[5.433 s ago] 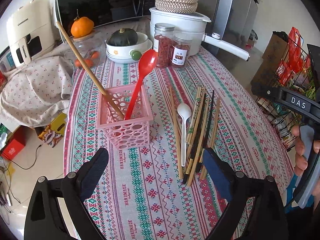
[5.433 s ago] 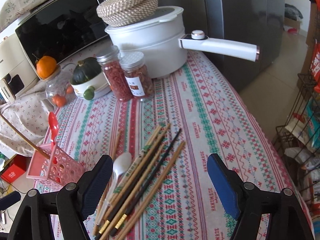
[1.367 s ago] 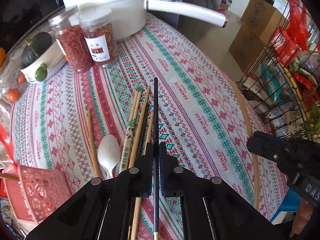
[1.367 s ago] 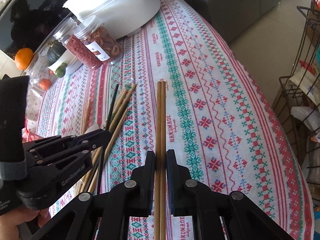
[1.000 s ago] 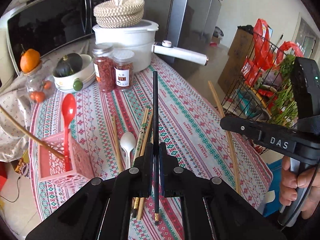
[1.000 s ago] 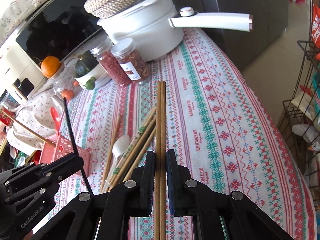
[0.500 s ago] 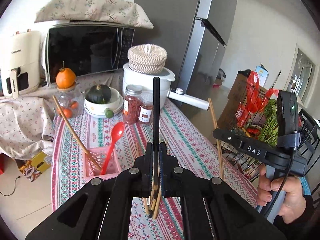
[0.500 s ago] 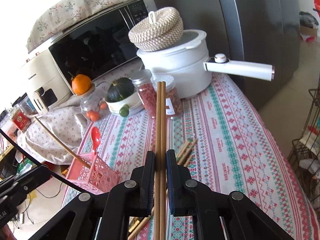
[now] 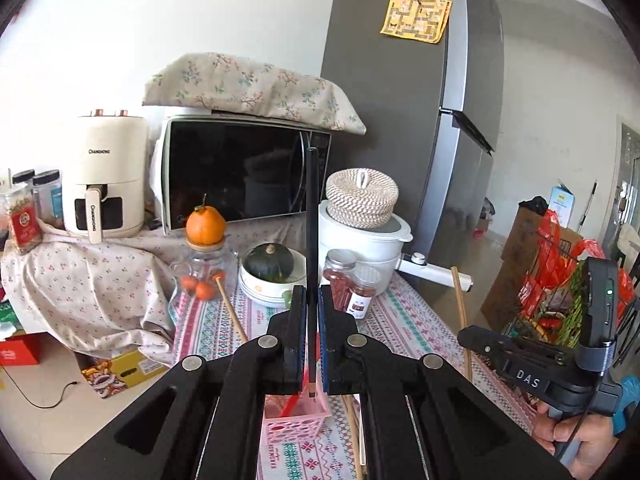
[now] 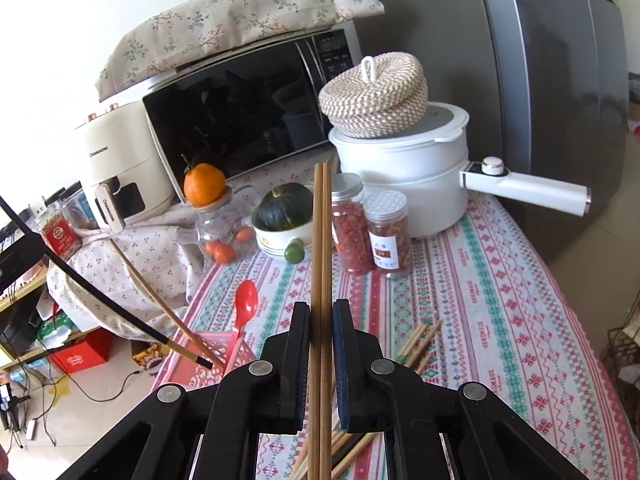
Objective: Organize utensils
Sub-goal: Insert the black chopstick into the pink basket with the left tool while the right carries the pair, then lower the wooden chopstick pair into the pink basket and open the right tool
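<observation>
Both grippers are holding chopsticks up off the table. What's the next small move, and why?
Probably lower the left gripper so the black chopstick drops into the pink basket: its lower tip already hangs right over the basket. The right gripper, shut on the brown chopsticks, can follow.

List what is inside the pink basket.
In the pink basket stand a red spoon and a long wooden stick. The basket's bottom is hidden behind the tongs.
</observation>
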The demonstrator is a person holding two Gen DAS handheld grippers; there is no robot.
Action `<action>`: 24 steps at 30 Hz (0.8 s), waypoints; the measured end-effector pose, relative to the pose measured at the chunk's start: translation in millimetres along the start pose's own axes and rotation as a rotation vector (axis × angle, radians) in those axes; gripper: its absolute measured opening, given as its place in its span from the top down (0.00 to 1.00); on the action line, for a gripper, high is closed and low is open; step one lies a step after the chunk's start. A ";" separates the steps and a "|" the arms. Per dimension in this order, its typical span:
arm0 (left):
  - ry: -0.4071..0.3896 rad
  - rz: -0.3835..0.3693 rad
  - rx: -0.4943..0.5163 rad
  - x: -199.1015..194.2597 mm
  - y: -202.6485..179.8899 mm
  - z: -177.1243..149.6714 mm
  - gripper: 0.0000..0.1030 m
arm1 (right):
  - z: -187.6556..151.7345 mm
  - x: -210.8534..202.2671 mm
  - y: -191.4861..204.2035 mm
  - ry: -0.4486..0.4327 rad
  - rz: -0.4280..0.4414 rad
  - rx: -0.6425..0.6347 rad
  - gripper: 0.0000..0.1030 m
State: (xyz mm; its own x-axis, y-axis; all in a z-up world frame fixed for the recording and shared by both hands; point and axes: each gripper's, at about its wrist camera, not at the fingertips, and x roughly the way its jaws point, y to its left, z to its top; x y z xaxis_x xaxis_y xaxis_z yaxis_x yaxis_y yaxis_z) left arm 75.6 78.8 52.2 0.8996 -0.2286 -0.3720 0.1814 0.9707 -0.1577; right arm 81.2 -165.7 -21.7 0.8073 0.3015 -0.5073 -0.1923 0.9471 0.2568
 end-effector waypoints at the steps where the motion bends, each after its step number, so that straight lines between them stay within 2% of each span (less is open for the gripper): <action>1: 0.016 0.012 0.001 6.5 2.7 -1.3 0.95 | -0.8 2.3 2.3 0.004 0.003 -0.002 0.91; 8: 0.163 0.063 -0.012 53.5 18.0 -19.9 0.95 | -3.1 11.5 12.6 0.003 0.013 -0.003 0.91; 15: 0.231 0.049 -0.032 81.8 28.6 -35.8 0.95 | -3.2 13.8 22.1 -0.032 0.030 -0.002 0.91; 18: 0.263 0.047 -0.035 85.6 28.8 -39.7 0.92 | -3.1 14.4 27.1 -0.055 0.038 0.002 0.91; 19: 0.273 0.046 -0.033 84.9 28.2 -40.4 0.84 | -2.4 14.7 28.9 -0.065 0.042 0.003 0.91; 20: 0.281 0.046 -0.030 83.3 27.8 -41.2 0.70 | -1.9 14.6 30.5 -0.076 0.045 0.006 0.91; 21: 0.282 0.049 -0.026 79.8 27.2 -42.2 0.60 | -1.5 14.2 32.1 -0.089 0.049 0.009 0.91; 22: 0.281 0.054 -0.026 75.8 27.3 -43.2 0.42 | -0.5 14.0 34.0 -0.103 0.053 0.012 0.91; 23: 0.277 0.060 -0.029 71.1 28.2 -44.1 0.35 | 0.3 13.9 36.2 -0.118 0.055 0.015 0.91; 24: 0.279 0.066 -0.034 66.6 29.5 -44.9 0.34 | 1.0 14.1 38.5 -0.132 0.056 0.017 0.91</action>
State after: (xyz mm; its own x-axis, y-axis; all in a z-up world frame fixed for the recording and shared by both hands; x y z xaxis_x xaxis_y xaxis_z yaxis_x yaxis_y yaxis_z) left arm 123.1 88.8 -18.3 0.7642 -0.1816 -0.6189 0.1090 0.9821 -0.1536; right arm 85.8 -125.1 -18.1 0.8619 0.3357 -0.3800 -0.2307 0.9270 0.2957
